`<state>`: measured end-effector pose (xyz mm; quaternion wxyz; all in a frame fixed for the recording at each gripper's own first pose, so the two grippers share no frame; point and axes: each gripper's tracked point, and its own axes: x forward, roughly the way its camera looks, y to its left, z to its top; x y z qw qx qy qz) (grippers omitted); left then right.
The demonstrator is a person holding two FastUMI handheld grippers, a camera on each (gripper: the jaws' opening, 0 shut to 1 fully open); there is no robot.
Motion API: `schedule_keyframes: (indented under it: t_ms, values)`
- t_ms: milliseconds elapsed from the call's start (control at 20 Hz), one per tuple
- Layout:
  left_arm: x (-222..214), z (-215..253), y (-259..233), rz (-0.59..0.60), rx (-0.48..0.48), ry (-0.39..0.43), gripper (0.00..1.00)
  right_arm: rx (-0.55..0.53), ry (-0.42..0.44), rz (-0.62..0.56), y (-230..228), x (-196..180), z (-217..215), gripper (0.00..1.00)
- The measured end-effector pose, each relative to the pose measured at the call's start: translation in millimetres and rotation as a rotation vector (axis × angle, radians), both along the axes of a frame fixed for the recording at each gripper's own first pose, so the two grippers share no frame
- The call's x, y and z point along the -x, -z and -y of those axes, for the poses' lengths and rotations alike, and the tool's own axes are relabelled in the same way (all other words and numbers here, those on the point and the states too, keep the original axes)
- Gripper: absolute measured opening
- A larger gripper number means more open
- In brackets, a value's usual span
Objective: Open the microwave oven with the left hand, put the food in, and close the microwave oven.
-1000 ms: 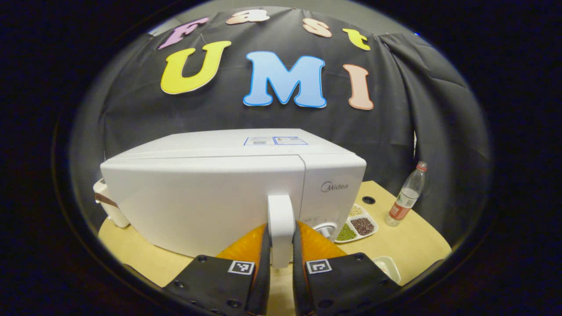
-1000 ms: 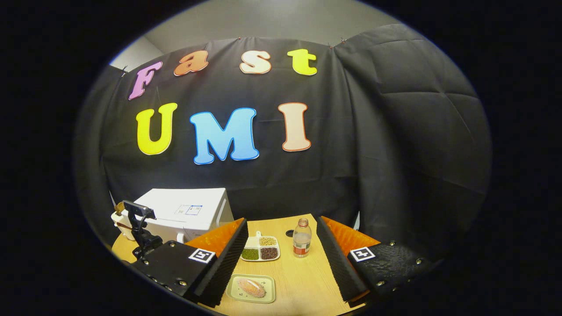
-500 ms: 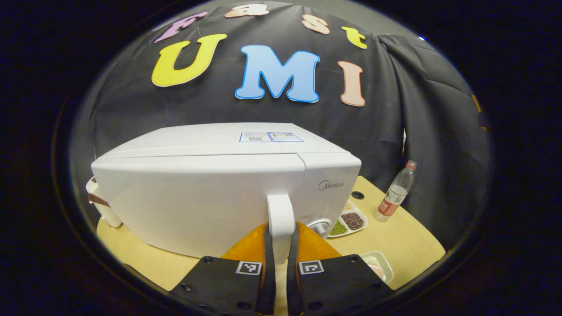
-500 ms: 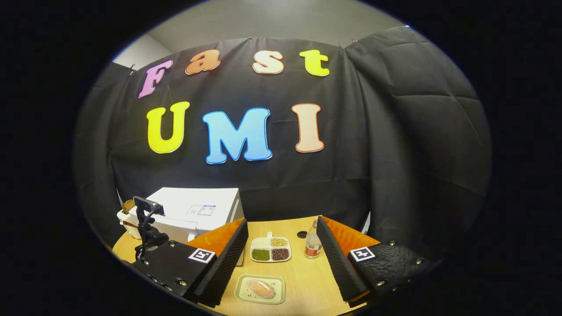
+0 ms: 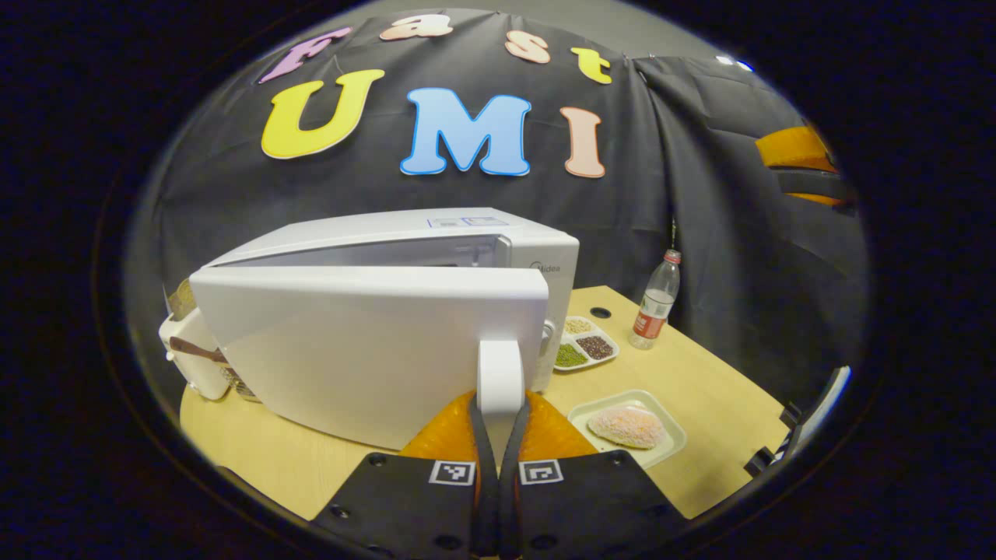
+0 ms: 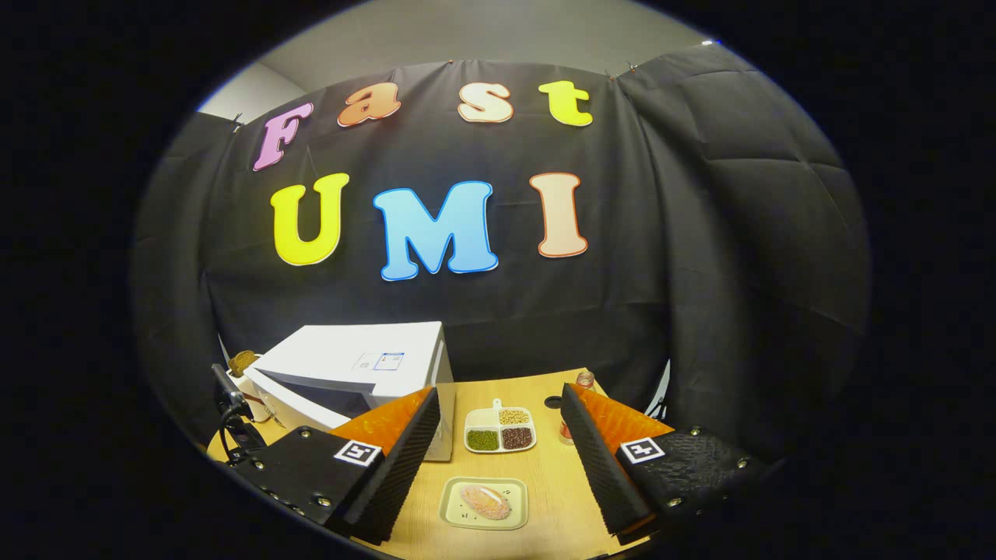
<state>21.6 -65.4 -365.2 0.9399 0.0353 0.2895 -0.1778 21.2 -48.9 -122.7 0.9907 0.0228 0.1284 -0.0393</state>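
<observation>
A: What closes the booth in?
B: A black cloth wall (image 6: 685, 257), hung at the far side and running round to the right, where it falls in folds and creases.

A: And above it?
B: A plain grey wall (image 6: 467, 35), evenly lit, with a paler patch at the upper left.

A: Any furniture?
B: One light wooden table (image 5: 700, 389) with a rounded edge, standing near the cloth. It has a small dark round hole (image 5: 600, 312) at its far side.

A: The light?
B: Soft and even on the tabletop, dim on the cloth.
</observation>
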Motion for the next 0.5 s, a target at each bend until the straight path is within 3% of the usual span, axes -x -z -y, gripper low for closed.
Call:
schedule_keyframes:
  t_ms: [350, 500]
  values:
    - [67.7, -43.3, -13.1, -0.058, -0.002, 0.175, 0.05, 0.004, -0.025, -0.039, 19.6, 26.3, -41.5, 0.96]
    - [91.8, -65.4, -15.7, -0.092, 0.013, 0.234, 0.07, -0.022, -0.076, -0.053, 30.2, 36.3, -69.8, 0.96]
